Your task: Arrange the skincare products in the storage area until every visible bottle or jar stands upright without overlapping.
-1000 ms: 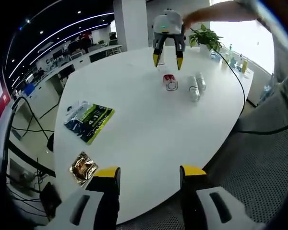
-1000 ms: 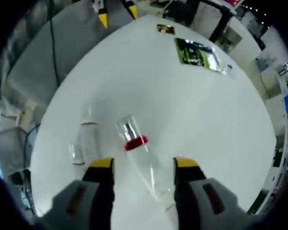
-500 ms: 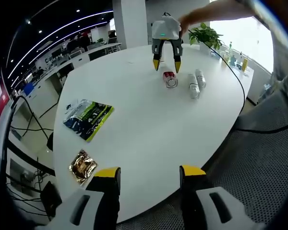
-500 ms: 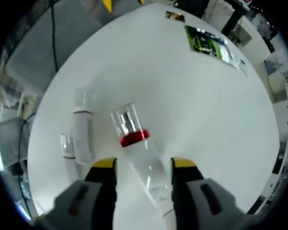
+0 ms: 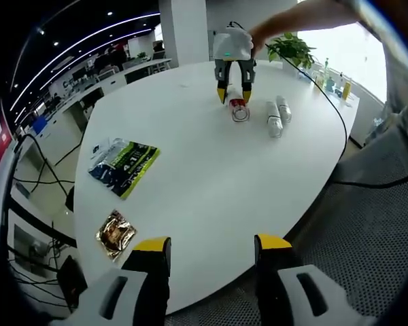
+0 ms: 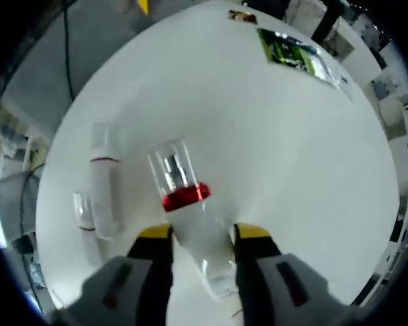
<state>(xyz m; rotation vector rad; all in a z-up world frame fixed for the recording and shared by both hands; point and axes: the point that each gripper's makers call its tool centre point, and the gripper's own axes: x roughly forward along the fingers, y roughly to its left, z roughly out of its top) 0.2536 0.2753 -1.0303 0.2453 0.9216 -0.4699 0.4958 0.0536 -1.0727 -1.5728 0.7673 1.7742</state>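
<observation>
Right gripper [image 6: 198,234] fingers tight against the lying red-banded bottle [image 6: 190,210]; left gripper [image 5: 213,246] fingers wide apart, empty.

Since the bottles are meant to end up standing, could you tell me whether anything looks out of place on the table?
Yes. All three bottles lie on their sides: the red-banded bottle between the right gripper jaws, and two white bottles beside it. A green packet and a small foil packet lie apart on the white table.

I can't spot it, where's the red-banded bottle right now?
The red-banded bottle lies on the white table between the right gripper's jaws, beside two other lying bottles.
</observation>
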